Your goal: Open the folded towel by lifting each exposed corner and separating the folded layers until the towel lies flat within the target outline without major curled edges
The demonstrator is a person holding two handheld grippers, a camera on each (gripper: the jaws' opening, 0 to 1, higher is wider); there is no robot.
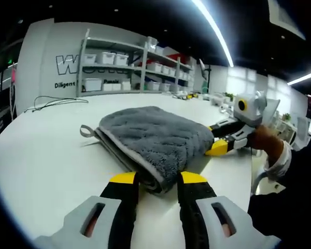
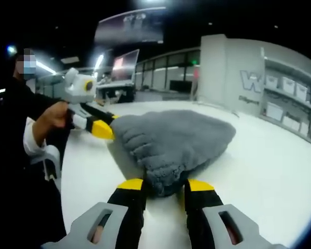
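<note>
In the left gripper view, the left gripper [image 1: 158, 180], black with yellow tips, stands with its jaws apart on either side of a folded corner of the thick grey plush towel [image 1: 155, 136]; the jaws flank the cloth and do not look closed on it. In the right gripper view, the right gripper [image 2: 164, 185] likewise straddles another corner of the towel [image 2: 171, 142], jaws parted, the fabric bulging between the tips. Each gripper also shows in the other's view, held by a person's hand [image 1: 265, 139] at the towel's far side.

The step in hand appears to be taking hold of two corners. To do it well, each gripper should probably pinch just the top layer at its corner, then lift and draw outward evenly, so the layers part without dragging the whole bundle.

The towel is folded into a plump, many-layered wedge with a small hanging loop [image 1: 86, 130] at one corner. It lies on the white table [image 1: 41, 155], towards the edge nearest the person. No target outline can be made out.
</note>
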